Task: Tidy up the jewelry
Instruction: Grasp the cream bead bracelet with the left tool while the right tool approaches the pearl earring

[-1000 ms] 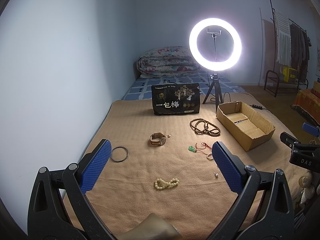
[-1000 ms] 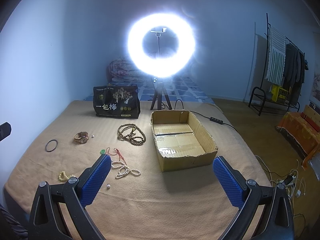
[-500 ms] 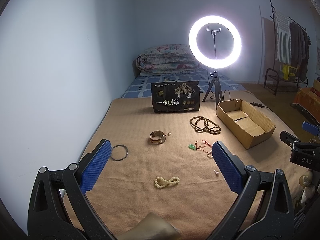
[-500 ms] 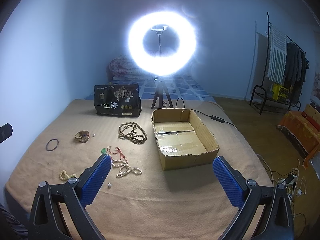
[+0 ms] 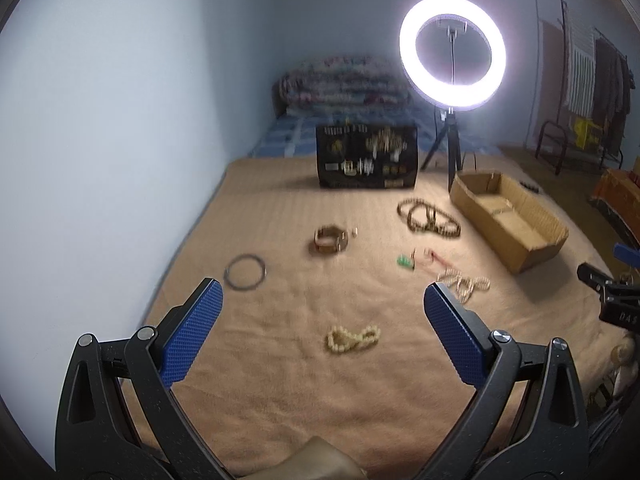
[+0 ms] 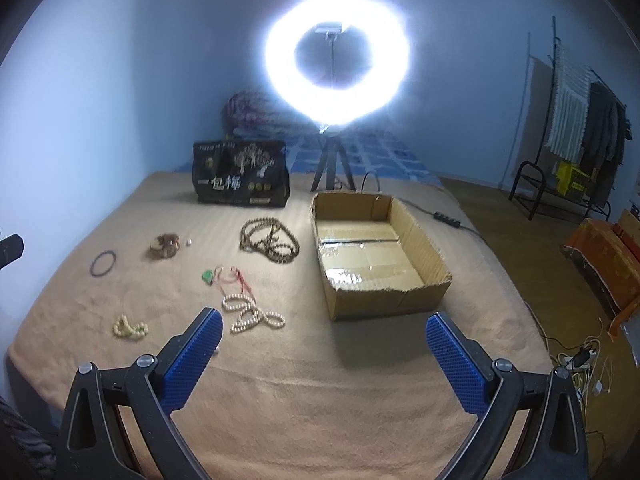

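Jewelry lies on a tan blanket (image 5: pixel 280 380). A yellow bead bracelet (image 5: pixel 352 338) lies just ahead of my open, empty left gripper (image 5: pixel 320 320). Farther off are a dark bangle (image 5: pixel 245 271), a watch (image 5: pixel 330 240), a brown bead necklace (image 5: pixel 428 220), a green pendant on red cord (image 5: pixel 406 261) and a white bead strand (image 5: pixel 464 284). An open cardboard box (image 6: pixel 376 256) stands ahead of my open, empty right gripper (image 6: pixel 320 344). The white bead strand (image 6: pixel 252 314) lies just beyond its left finger (image 6: pixel 192 364).
A lit ring light on a tripod (image 5: pixel 452 52) and a black printed bag (image 5: pixel 366 156) stand at the blanket's far edge. A wall (image 5: pixel 120 120) runs along the left. A clothes rack (image 6: pixel 580 128) and floor cables (image 6: pixel 580 360) are at the right.
Both grippers have moved forward toward the jewelry; the views are blurred by motion. Both stay open. Nothing on the blanket has moved.
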{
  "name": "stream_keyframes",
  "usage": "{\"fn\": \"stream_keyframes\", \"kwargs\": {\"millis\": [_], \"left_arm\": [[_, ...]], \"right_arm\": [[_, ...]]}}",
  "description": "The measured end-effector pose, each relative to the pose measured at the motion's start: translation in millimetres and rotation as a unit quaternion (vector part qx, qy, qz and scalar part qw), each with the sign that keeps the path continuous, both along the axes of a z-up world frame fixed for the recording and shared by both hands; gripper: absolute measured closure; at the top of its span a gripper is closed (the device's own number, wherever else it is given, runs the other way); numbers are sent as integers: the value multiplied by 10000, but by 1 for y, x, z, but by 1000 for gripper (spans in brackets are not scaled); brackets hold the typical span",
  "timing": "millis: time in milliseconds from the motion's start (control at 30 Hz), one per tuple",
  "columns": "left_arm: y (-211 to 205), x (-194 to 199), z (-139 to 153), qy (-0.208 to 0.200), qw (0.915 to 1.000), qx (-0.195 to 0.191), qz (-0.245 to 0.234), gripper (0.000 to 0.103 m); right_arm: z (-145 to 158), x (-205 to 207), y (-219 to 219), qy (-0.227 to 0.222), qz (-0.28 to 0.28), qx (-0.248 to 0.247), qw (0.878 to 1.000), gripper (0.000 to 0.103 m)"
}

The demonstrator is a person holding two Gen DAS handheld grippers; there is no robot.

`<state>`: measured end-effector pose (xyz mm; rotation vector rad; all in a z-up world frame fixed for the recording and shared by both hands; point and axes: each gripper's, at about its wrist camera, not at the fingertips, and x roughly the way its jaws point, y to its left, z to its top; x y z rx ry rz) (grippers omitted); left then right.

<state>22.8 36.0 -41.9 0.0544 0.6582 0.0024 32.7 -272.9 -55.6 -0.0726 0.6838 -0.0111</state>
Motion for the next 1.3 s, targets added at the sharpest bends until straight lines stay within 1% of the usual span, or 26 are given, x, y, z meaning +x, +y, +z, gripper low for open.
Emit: {"fn": "stream_keyframes", "kwargs": {"millis": [133, 267, 333, 400, 467, 500, 567, 667, 700, 733, 800, 933, 967, 1033, 1133, 1167, 1200, 1233, 1300], "left_arm": [[5, 9, -17, 346, 9994, 22, -89, 1], [8, 18, -32, 623, 9979, -24, -154, 1], [6, 22, -41, 767, 9969, -40, -193, 8], [4, 28, -52, 978, 9948, -37, -282, 9], [1, 34, -61, 1156, 9927, -71, -332, 13], [0, 36, -66, 1245, 9915, -96, -372, 17], [-2, 43, -76, 1439, 9885, -149, -433, 18], [-2, 51, -85, 1611, 9858, -210, -420, 18], [-3, 55, -88, 1668, 9849, -220, -418, 19], [-3, 58, -90, 1703, 9843, -220, -413, 24], [-2, 65, -96, 1828, 9820, -262, -395, 29], [2, 78, -108, 2061, 9769, -427, -365, 29], [2, 81, -111, 2114, 9757, -450, -373, 29], [1, 88, -118, 2228, 9730, -465, -393, 36], [3, 95, -128, 2413, 9680, -574, -368, 37], [4, 98, -134, 2505, 9654, -636, -346, 38], [5, 101, -137, 2565, 9636, -670, -334, 43], [6, 103, -141, 2640, 9612, -723, -330, 44], [8, 106, -147, 2725, 9582, -818, -298, 45]], "right_arm": [[-16, 9, 6, 236, 279, -133, 9992, 1], [-29, 20, 19, 444, 717, -170, 9963, 7], [-38, 25, 28, 568, 993, -165, 9933, 11], [-47, 32, 36, 722, 1250, -158, 9894, 15], [-54, 37, 40, 848, 1400, -99, 9865, 16], [-57, 41, 42, 911, 1471, -56, 9849, 16], [-63, 46, 46, 1031, 1573, 22, 9822, 16], [-70, 53, 50, 1205, 1683, 127, 9783, 17], [-71, 55, 51, 1249, 1708, 151, 9772, 18], [-73, 56, 52, 1292, 1734, 167, 9762, 18], [-78, 60, 54, 1385, 1774, 205, 9741, 20], [-87, 67, 58, 1578, 1838, 320, 9697, 23], [-89, 69, 59, 1617, 1848, 348, 9688, 25], [-92, 72, 61, 1693, 1868, 387, 9669, 28], [-98, 77, 66, 1812, 1936, 419, 9633, 33], [-100, 78, 68, 1851, 1960, 425, 9620, 37], [-103, 79, 70, 1897, 1984, 425, 9606, 41], [-106, 81, 72, 1935, 1993, 421, 9597, 43], [-112, 85, 75, 2025, 2037, 448, 9568, 52]]}}
